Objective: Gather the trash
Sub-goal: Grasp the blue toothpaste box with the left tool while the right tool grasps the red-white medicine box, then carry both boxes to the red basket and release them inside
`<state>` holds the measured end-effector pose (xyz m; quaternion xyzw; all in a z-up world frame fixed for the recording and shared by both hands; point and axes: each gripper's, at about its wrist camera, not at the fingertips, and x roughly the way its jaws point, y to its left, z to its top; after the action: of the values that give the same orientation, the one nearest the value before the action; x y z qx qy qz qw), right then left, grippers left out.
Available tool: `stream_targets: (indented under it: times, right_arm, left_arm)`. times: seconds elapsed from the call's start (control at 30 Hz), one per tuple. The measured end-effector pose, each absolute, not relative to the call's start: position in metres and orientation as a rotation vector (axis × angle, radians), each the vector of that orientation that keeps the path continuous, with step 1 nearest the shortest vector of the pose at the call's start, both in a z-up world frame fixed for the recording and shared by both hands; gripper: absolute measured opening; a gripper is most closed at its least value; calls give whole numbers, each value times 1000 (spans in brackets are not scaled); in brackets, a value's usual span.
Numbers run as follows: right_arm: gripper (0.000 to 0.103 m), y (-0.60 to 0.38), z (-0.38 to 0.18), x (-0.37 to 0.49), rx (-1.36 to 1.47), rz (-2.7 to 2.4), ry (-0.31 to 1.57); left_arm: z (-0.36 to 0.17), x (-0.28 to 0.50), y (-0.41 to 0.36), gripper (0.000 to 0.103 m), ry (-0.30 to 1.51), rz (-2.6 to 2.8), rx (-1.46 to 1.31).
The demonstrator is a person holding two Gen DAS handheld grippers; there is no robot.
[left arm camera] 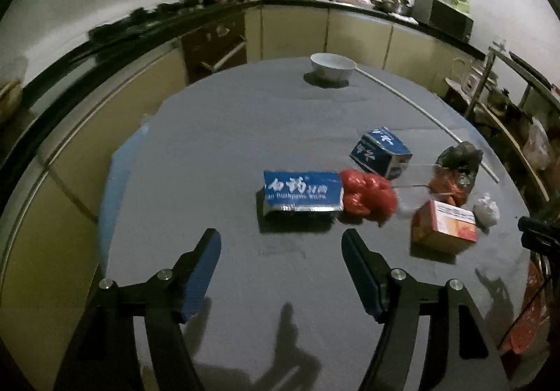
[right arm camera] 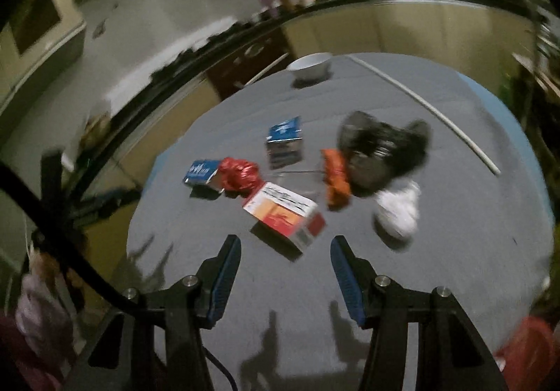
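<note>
Lying on the grey-covered table [left arm camera: 217,153] ahead of you, the trash forms a loose cluster: a flat blue carton with white lettering [left arm camera: 302,193] touches a crumpled red plastic wrapper [left arm camera: 367,197], and a smaller blue box [left arm camera: 380,152] sits just behind them. To their right an orange-and-white cardboard box [right arm camera: 285,216] lies tilted, beside an orange packet [right arm camera: 336,181] pressed against a crumpled black plastic bag [right arm camera: 381,149], with a white wad of paper [right arm camera: 400,212] near that bag.

Your left gripper [left arm camera: 281,272] hovers over bare cloth just short of the blue carton, its blue-padded jaws spread with nothing between them. Your right gripper [right arm camera: 285,277] is likewise spread and empty, the orange-and-white box just beyond its tips.

Farther back, a white ceramic bowl [left arm camera: 332,66] stands near the table's far edge, well apart from the trash, and a thin white rod [left arm camera: 420,111] lies along the right side.
</note>
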<state>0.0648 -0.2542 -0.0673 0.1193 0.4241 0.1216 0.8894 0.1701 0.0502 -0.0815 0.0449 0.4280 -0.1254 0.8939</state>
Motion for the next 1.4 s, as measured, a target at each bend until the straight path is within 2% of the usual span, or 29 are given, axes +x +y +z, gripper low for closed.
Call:
stream_targets:
  times: [0.13,0.3,0.67,0.83,1.03,1.07,1.1,1.23,1.4]
  right_arm:
    - [57,-242,-78,99,160,325,926]
    - [63,-234,-91,137,71,412,995]
    - [63,-215,-120,181,-48,569,1142]
    - [68,-203,-129,189,-83,620,1179]
    - [68,-198,-139,189,-102,567,1182]
    - [67,-198,-141,189,-103,549,1179]
    - [61,-197,-143,188,-96,538,1170]
    - [60,-191,-143,177,-71,516,1142]
    - [59,-195,-132,151,43,484,1092]
  left_arm:
    - [-86,205,50,74,899,-389,112]
    - [-96,244,29,76,891,-621,369]
    - [-115,277,-10,76,880,-1033,724]
    - [-132,280,-11,76,918,-1107,781]
    - [-162,287,-13,76,945,-1073,823]
    - [-167,289,-14,76,955,-1058,827]
    - [-170,290,-14,76,967,-1046,823]
    - [-171,290,-8,70,974,-996,743]
    - [-170,271,8,68,963,-850,663]
